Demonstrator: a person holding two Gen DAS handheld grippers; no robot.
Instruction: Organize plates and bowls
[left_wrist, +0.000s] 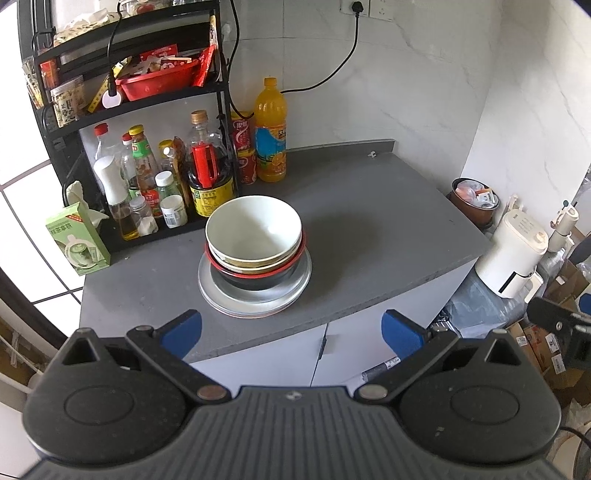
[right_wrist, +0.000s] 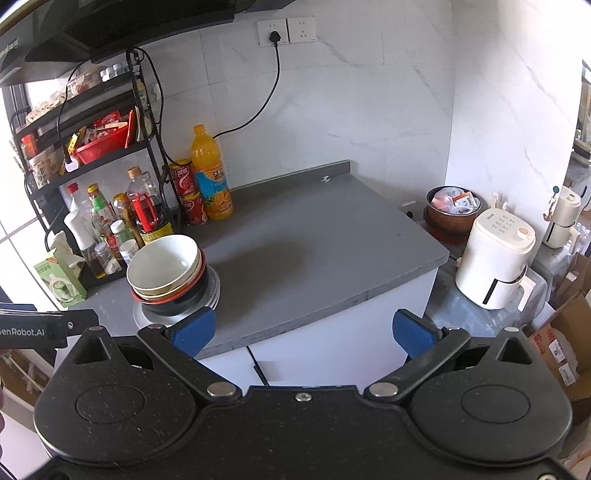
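Note:
A stack of bowls (left_wrist: 254, 236) stands on stacked silver plates (left_wrist: 255, 301) on the grey counter (left_wrist: 369, 236). The top bowl is white inside; beneath it sit a beige bowl and a black bowl with a red rim. My left gripper (left_wrist: 291, 332) is open and empty, held back just off the counter's front edge, in front of the stack. My right gripper (right_wrist: 303, 330) is open and empty, also off the front edge, to the right of the stack. The bowls (right_wrist: 166, 267) and plates (right_wrist: 213, 291) show at the left in the right wrist view.
A black rack (left_wrist: 122, 107) with sauce bottles and a red basket stands at the back left. An orange juice bottle (left_wrist: 270, 133) and red cans (left_wrist: 244, 147) stand beside it. A green tissue box (left_wrist: 77, 240) sits at the left. A white appliance (right_wrist: 495, 258) and a copper pot (right_wrist: 452, 210) stand right of the counter.

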